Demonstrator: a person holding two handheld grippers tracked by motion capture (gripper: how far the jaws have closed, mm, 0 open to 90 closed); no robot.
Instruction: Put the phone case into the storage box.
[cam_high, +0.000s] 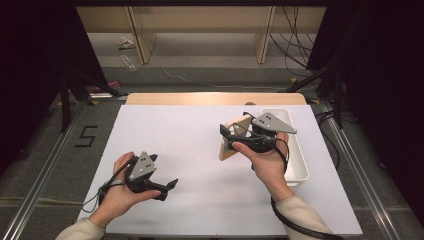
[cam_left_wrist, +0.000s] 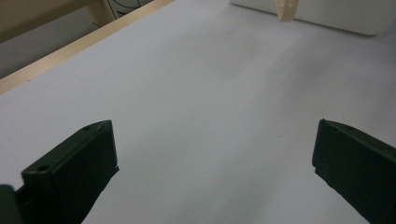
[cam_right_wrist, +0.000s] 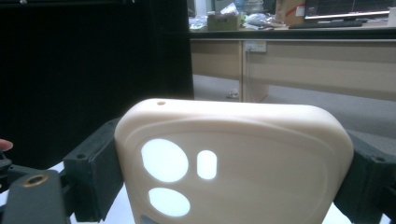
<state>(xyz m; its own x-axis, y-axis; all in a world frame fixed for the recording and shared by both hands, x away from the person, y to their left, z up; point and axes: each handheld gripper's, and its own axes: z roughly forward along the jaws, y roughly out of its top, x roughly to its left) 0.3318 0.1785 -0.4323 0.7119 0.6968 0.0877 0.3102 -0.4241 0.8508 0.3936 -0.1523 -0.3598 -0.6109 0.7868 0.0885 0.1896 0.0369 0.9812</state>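
Note:
A beige phone case with camera cut-outs is held upright above the right middle of the white table. My right gripper is shut on the case, one jaw on each side edge. In the right gripper view the case is pinched between the black pads of my right gripper. My left gripper hovers low over the front left of the table, open with nothing between its jaws. In the left gripper view my left gripper faces bare tabletop, and the case's lower corner hangs far ahead.
A white rectangular bin stands along the table's right side, just behind the right hand; its wall appears in the left gripper view. A wooden strip borders the far edge. Desks and cables lie beyond.

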